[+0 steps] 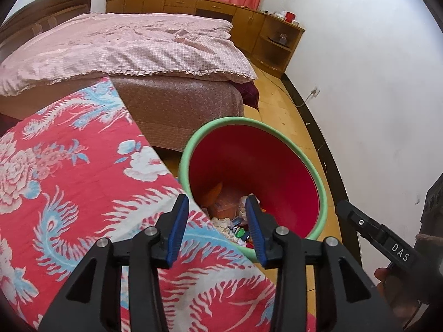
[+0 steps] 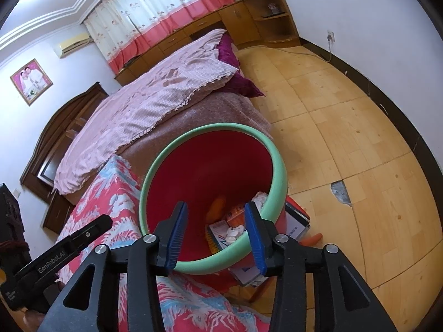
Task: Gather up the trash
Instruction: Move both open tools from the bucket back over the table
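A red bin with a green rim (image 1: 315,177) stands on the floor beside a surface under a red floral cloth (image 1: 83,182). It holds trash (image 1: 224,207): orange pieces, a small box, crumpled white paper. My left gripper (image 1: 218,221) is open and empty above the cloth's edge and the bin's near rim. In the right wrist view the bin (image 2: 279,166) is just ahead, its trash (image 2: 229,224) showing inside. My right gripper (image 2: 216,227) is open and empty over the bin's near rim. The right gripper's body (image 1: 387,240) shows at the left view's right edge.
A bed with a pink quilt (image 1: 124,47) lies behind the bin. Wooden cabinets (image 1: 210,8) line the far wall. On the wood floor (image 2: 346,127) beside the bin lie a box (image 2: 296,221) and an orange object (image 2: 313,239). A white wall (image 1: 373,83) is at the right.
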A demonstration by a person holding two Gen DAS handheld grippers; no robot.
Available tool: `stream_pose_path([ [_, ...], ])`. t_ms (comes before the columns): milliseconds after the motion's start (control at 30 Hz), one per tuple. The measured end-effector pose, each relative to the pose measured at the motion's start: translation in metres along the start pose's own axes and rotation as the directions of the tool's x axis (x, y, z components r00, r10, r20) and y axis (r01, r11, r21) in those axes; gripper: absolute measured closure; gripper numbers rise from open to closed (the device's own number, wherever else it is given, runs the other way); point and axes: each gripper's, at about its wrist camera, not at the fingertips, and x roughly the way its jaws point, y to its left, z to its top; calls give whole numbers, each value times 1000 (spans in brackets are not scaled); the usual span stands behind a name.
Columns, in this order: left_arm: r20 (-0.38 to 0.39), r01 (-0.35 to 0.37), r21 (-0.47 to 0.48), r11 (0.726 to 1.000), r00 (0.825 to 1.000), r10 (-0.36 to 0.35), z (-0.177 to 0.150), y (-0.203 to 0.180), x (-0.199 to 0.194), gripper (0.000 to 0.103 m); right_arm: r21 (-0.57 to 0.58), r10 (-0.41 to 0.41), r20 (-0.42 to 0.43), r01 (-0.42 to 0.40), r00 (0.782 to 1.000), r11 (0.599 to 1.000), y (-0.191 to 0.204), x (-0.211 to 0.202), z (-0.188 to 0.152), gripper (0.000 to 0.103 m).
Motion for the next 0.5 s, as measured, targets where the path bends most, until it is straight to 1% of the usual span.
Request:
stream_pose_path([
  [133,12,-21,-29,999,1000,21,-4,8,-12,54,-13,2,1,-2,1000,1000,7,-7,-4,45],
  [200,18,-33,-45,998,999,34,-7,12,-19,52,-20,9,1,-9,1000,1000,11,-11,-6,43],
  [267,22,-52,-57,997,998,53,-10,16,-25,49,-30,10,1,-10,1000,1000,17,-14,-8,39],
  [333,27,-70,-69,995,997,72,-14,21,-33,48,-44,15,-2,-15,1000,999,23,-19,-12,34],
  [500,45,-106,-87,991,993,110,-25,30,-53,48,-79,26,-8,-27,1000,996,41,-28,-21,30],
])
